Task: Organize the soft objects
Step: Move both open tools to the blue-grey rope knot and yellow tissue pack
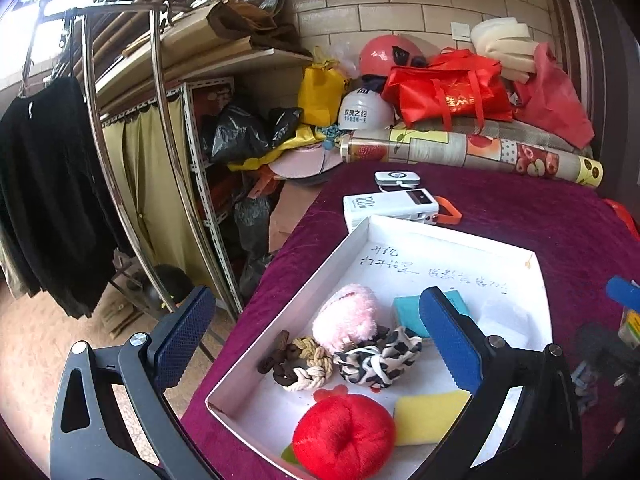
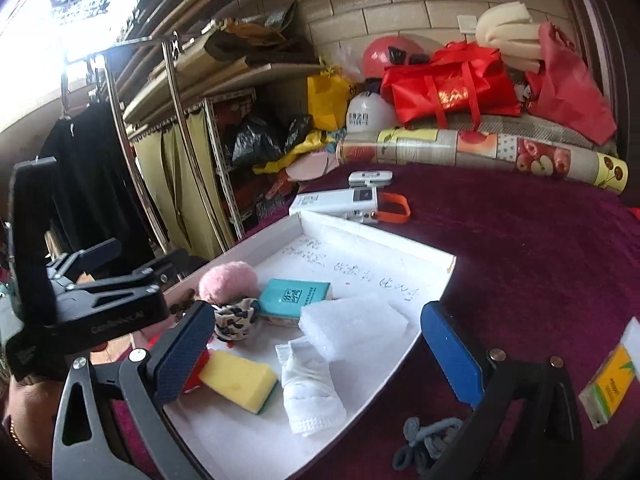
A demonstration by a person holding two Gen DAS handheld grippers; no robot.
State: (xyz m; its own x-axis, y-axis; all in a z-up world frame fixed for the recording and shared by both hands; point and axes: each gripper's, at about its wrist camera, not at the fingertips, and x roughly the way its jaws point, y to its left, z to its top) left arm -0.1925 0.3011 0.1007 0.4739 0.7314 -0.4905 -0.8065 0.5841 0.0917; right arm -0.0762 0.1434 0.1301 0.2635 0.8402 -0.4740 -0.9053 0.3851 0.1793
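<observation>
Handwritten characters run across the floor of the white tray (image 1: 362, 236), too loose to read; the white power bank (image 1: 390, 206) behind it carries "120W" on its side, and the white helmet (image 1: 365, 111) further back bears printed Chinese text. The tray sits on a purple cloth (image 1: 520, 216) and holds a pink fluffy ball (image 1: 348, 316), a braided hair tie (image 1: 308, 364), a black-and-white scrunchie (image 1: 380, 356), a red plush ball (image 1: 344, 436), a yellow sponge (image 1: 430, 416) and a teal tissue pack (image 2: 294, 296) with small print too fine to read. The right wrist view adds a white foam block (image 2: 352, 330) and a folded white cloth (image 2: 310, 388) in the same tray. Outside it, on the cloth, lie a grey hair tie (image 2: 428, 440) and a yellow tissue pack (image 2: 610, 384). The left gripper (image 1: 316, 320) hangs over the tray's near left edge, fingers spread wide and holding nothing. The right gripper (image 2: 316, 340) hovers over the tray's near right corner, likewise spread and empty.
</observation>
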